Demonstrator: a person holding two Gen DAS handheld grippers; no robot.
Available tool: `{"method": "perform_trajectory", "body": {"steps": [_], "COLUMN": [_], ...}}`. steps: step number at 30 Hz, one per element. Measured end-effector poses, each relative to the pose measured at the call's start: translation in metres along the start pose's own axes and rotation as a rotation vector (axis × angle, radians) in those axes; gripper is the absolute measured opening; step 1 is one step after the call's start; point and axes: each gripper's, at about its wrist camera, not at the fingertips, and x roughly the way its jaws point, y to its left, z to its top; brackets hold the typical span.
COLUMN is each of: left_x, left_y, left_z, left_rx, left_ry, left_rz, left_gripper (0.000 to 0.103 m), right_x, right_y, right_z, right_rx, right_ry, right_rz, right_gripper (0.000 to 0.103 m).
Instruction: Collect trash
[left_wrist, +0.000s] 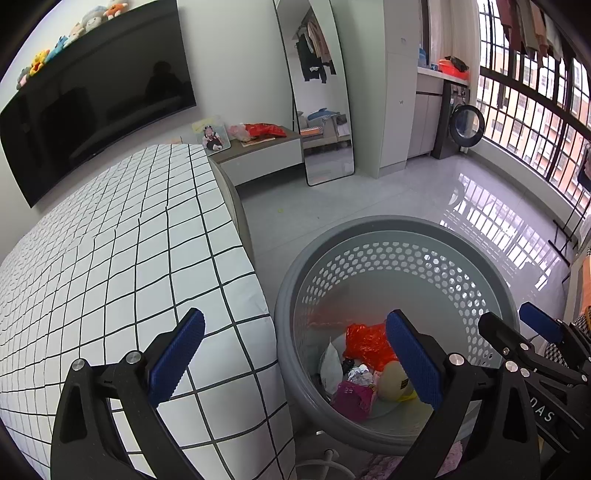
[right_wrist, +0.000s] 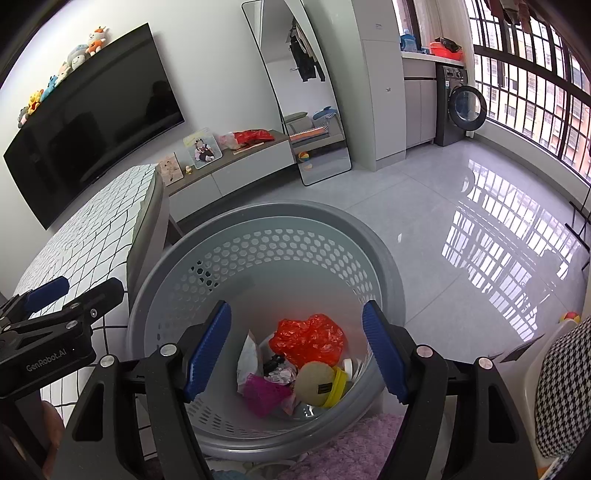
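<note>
Both tools stand spread and empty: right gripper (right_wrist: 296, 350) over the basket (right_wrist: 384, 258), left gripper (left_wrist: 295, 358) straddling its rim beside the checkered table edge (left_wrist: 236, 266). Trash (right_wrist: 306, 339) lies at lower centre inside. Bare glossy floor (right_wrist: 461, 206) opens upper right.

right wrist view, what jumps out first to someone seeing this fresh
The grey perforated basket fills the centre, with a crumpled red plastic bag and other trash at its bottom. The right tongs stand open and empty above it. A checked tabletop lies left.
</note>
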Motion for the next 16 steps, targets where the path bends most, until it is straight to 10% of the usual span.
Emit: {"method": "perform_trajectory", "body": {"steps": [16], "left_x": [-0.0010], "left_y": [-0.0018], "left_z": [-0.0001], "left_rx": [0.004], "left_ry": [0.002], "left_rz": [0.006], "left_gripper": [0.097], "right_x": [0.0002], "right_y": [-0.0007], "right_z": [0.0008], "right_rx": [0.003], "right_ry": [-0.002], "right_rz": [0.000], "right_gripper": [0.071]}}
